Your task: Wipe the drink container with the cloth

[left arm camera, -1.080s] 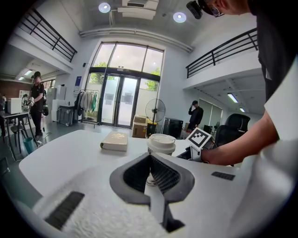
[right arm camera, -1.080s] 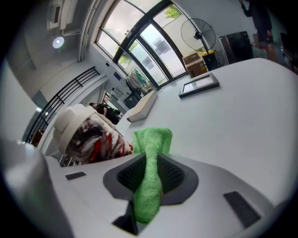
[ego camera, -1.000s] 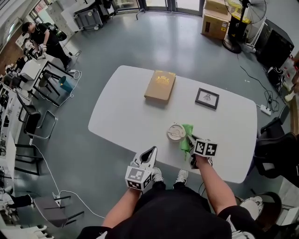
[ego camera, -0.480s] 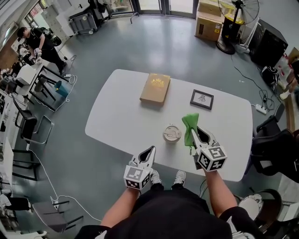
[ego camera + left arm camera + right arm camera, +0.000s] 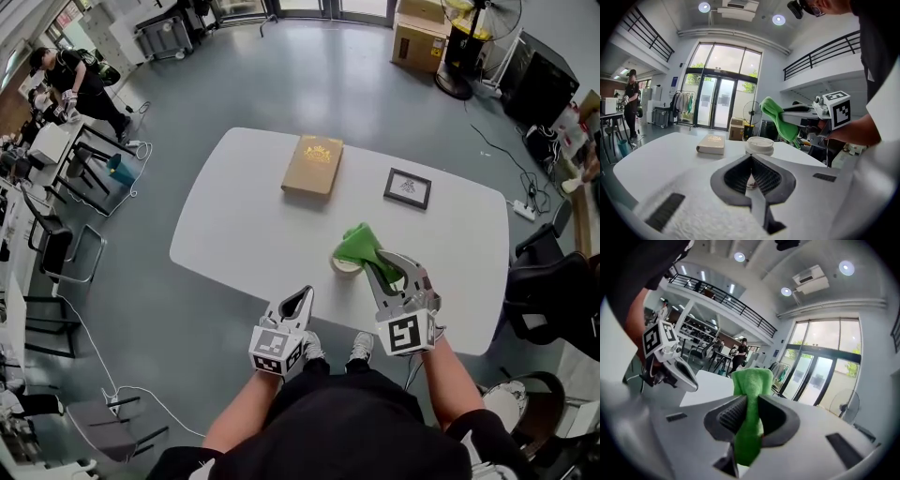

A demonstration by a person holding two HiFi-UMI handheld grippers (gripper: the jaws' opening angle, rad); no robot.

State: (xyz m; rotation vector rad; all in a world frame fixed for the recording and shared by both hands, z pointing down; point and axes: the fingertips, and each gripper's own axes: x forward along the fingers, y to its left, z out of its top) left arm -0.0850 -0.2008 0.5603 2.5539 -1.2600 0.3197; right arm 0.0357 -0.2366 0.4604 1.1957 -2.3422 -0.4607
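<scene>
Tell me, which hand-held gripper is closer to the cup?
Right. The right hand-held gripper holds the green cloth just above the cup; the left hand-held gripper hangs at the table's near edge.

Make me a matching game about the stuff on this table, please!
Things:
1. cloth
2. book
3. picture frame
4. drink container

Clues:
A. black edge, lying at the far right
B. green, pinched in the right gripper
C. tan, lying flat on the far side of the table
D. white lid, standing upright nearest the person

Pairs: 1-B, 2-C, 3-A, 4-D
</scene>
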